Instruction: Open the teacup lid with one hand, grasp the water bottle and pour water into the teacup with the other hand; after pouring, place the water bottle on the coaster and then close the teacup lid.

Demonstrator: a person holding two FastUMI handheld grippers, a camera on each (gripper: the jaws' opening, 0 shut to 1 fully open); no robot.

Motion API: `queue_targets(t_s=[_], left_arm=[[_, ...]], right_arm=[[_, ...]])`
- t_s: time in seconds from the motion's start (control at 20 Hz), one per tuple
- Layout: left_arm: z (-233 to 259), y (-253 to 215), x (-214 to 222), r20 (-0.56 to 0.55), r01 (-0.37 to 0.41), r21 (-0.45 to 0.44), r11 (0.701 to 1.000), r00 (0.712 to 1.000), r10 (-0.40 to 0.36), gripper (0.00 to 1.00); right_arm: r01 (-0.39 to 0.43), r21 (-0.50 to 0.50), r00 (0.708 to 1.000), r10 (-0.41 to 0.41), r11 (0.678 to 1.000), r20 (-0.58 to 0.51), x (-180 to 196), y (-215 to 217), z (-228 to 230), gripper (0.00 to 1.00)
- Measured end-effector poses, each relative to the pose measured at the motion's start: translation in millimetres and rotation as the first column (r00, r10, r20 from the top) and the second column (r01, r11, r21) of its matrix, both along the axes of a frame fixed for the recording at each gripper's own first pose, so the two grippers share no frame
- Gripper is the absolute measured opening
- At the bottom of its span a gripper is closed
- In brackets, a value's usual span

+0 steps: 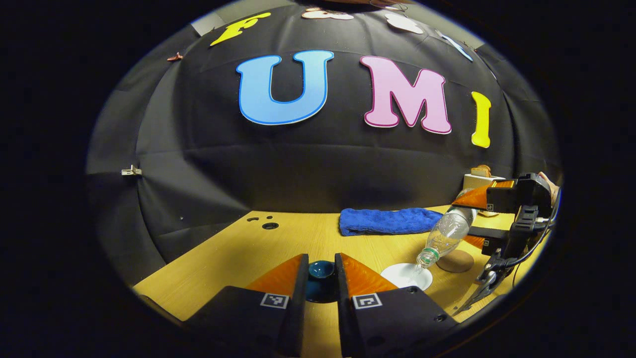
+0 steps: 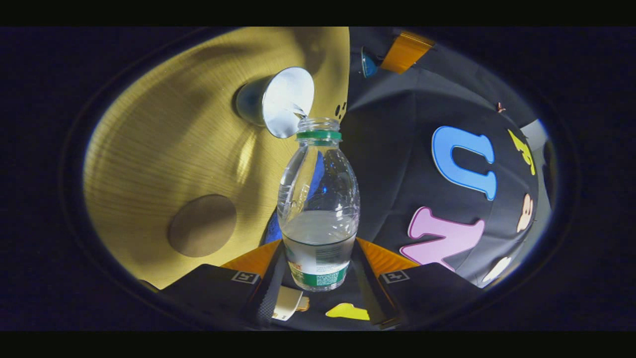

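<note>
We see a pale wooden table (image 1: pixel 238 258) backed by black cloth (image 1: pixel 298 169), a blue towel (image 1: pixel 387 221) folded at its far edge; our left gripper (image 1: pixel 321 278) is clamped on the dark blue teacup lid (image 1: pixel 320 271), held off the table; our right gripper (image 2: pixel 318 271) grips the water bottle (image 2: pixel 318 199), tilted so water runs into the open teacup (image 2: pixel 285 102); the round coaster (image 2: pixel 201 224) lies bare just beside the cup.

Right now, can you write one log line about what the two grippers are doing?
step: pouring | left gripper: shut on teacup lid | right gripper: shut on water bottle, tilted over teacup | coaster: bare
</note>
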State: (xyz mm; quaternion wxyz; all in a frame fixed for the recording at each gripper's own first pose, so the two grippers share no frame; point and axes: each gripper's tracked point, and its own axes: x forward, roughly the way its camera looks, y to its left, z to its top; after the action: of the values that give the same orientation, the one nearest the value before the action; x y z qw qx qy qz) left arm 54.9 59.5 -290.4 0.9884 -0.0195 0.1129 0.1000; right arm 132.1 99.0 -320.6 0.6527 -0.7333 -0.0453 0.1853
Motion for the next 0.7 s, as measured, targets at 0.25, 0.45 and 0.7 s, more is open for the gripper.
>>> queue_targets(t_s=[0.25, 0.45, 0.7], left_arm=[[-0.5, 0.6, -2.3, 0.000, -0.008, -0.014, 1.000, 1.000, 0.008, 0.32], [-1.7, 2.3, -5.4, -0.003, -0.011, -0.006, 1.000, 1.000, 0.011, 0.32], [-1.7, 5.2, -9.4, -0.001, -0.020, -0.005, 1.000, 1.000, 0.020, 0.32]], right_arm=[[-0.015, -0.026, 0.999, 0.016, 1.000, 0.040, 3.4, -1.3, 2.2, 0.73], [-0.038, -0.039, 0.997, 0.040, 0.999, 0.072, 6.5, -0.6, 3.5, 0.73], [-0.090, -0.075, 0.987, 0.099, 0.993, 0.127, 8.3, -0.5, 5.7, 0.73]])
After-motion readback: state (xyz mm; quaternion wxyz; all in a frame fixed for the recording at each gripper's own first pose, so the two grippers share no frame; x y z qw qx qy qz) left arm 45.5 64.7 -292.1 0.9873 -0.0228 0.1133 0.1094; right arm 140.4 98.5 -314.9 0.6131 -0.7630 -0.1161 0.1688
